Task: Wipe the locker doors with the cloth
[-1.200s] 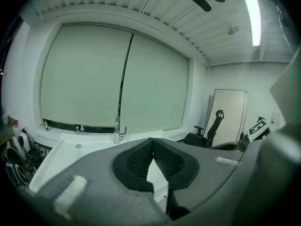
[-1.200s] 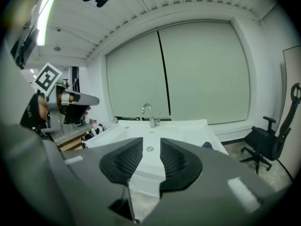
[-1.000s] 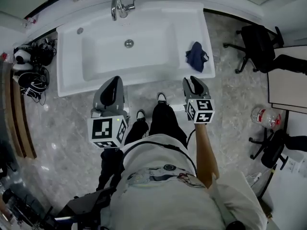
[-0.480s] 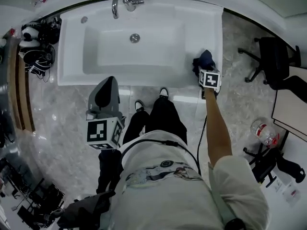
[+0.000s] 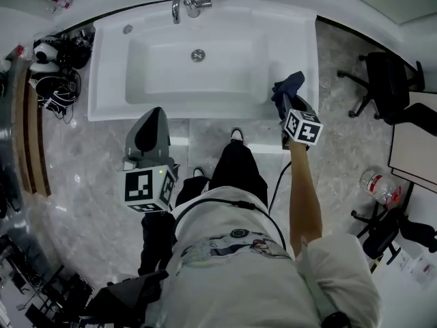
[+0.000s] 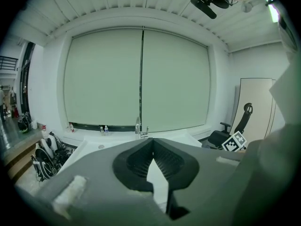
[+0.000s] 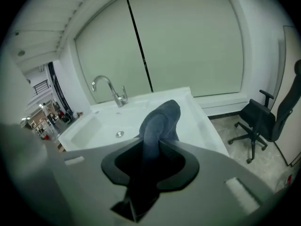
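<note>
Reaching over the right ledge of the sink point(image 5: 109, 94), the right tool point(image 5: 289, 106) was seen with its jaws just closed in on the cloth point(image 5: 288, 87). The dark blue fabric was pinched between the pads. In the right gripper view a bunched fold of it stood up past the jaw tips, with the white basin behind it. Whether the lower edge of the cloth touched the ledge could not be told. The tool's marker cube point(image 5: 302, 127) was turned up toward the head camera, and the bare forearm behind it was stretched out straight from the shoulder.

The left tool point(image 5: 155, 113) was held well apart from the cloth, near the body and over the grey stone floor point(image 5: 89, 176), just short of the sink's front edge. Its jaws were brought together at the tips, and nothing was caught between them.

A faucet point(image 5: 188, 2) was mounted at the back of the sink, and a drain point(image 5: 198, 55) was set in the middle of the basin. A pile of dark gear point(image 5: 51, 67) was left beside the sink's left end. A black chair point(image 5: 386, 80) was parked to the right, and a bottle point(image 5: 379, 185) was left lying on the floor nearer the person.
</note>
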{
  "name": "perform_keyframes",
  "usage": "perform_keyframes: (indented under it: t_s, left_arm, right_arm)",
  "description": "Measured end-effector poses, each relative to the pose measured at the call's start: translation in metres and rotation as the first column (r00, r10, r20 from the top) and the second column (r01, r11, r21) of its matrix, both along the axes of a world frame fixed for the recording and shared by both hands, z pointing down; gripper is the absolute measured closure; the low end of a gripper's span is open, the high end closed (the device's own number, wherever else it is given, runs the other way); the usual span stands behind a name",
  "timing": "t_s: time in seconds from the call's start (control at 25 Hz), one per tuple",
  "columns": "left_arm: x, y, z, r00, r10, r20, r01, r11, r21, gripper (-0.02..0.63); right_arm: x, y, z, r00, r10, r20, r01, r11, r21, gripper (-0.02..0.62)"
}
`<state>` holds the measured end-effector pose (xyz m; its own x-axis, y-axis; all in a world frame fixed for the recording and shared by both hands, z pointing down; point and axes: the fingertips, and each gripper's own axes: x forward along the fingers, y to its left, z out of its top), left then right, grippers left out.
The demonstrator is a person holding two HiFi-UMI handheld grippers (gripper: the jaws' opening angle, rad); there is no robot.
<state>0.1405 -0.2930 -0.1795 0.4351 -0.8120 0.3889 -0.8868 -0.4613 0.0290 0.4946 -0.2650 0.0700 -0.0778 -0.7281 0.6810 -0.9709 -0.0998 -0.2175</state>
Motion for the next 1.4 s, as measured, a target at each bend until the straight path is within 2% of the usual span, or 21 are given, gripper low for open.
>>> perform_keyframes:
  t_s: [0.16,0.28,0.36,0.48,0.56,0.64,0.72,0.88,0.96,1.12,1.4]
  left_arm:
    - [-0.042,0.028,-0.008,1.0,0.02,-0.022,-0.019,0.999,0.038,0.604]
    - [-0.081,0.067,-0.012,0.997,0.039,0.066,-0.046,0.994,0.099,0.604]
    - [-0.109,0.098,-0.016,0.995,0.043,0.086,-0.053,0.991,0.124,0.604]
    - [-0.172,0.134,-0.021,0.997,-0.012,0.08,0.002,0.992,0.123,0.604]
    - [-0.222,0.146,-0.024,0.995,-0.064,0.079,0.055,0.992,0.113,0.604]
    - [-0.257,0.157,-0.025,0.992,-0.096,0.077,0.088,0.991,0.097,0.604]
    - [-0.271,0.167,-0.028,0.992,-0.113,0.064,0.106,0.989,0.104,0.604]
    - [-0.275,0.189,-0.025,0.991,-0.123,0.06,0.117,0.988,0.099,0.604]
    - [-0.277,0.196,-0.023,0.989,-0.14,0.056,0.135,0.987,0.09,0.604]
    - [-0.296,0.212,-0.021,0.973,-0.23,0.022,0.227,0.97,0.091,0.604]
    - [-0.323,0.236,0.007,0.964,-0.261,0.046,0.26,0.965,0.036,0.604]
  right_arm:
    - [-0.058,0.02,-0.067,0.999,0.02,0.025,-0.024,0.987,0.158,0.509]
    - [-0.117,0.045,-0.094,0.999,-0.029,0.043,0.018,0.974,0.224,0.509]
    - [-0.154,0.067,-0.1,0.997,-0.054,0.057,0.038,0.969,0.243,0.508]
    - [-0.218,0.096,-0.102,0.993,-0.099,0.062,0.081,0.965,0.248,0.508]
    - [-0.271,0.106,-0.107,0.986,-0.153,0.064,0.132,0.959,0.252,0.508]
    - [-0.316,0.112,-0.113,0.974,-0.217,0.068,0.193,0.946,0.26,0.508]
    - [-0.345,0.118,-0.116,0.959,-0.275,0.063,0.249,0.931,0.268,0.508]
    - [-0.378,0.135,-0.124,0.928,-0.369,0.05,0.337,0.891,0.304,0.508]
    - [-0.397,0.143,-0.129,0.901,-0.431,0.043,0.396,0.859,0.324,0.508]
    - [-0.44,0.158,-0.129,0.838,-0.543,0.048,0.496,0.796,0.348,0.508]
    - [-0.498,0.188,-0.103,0.776,-0.628,0.063,0.578,0.747,0.329,0.506]
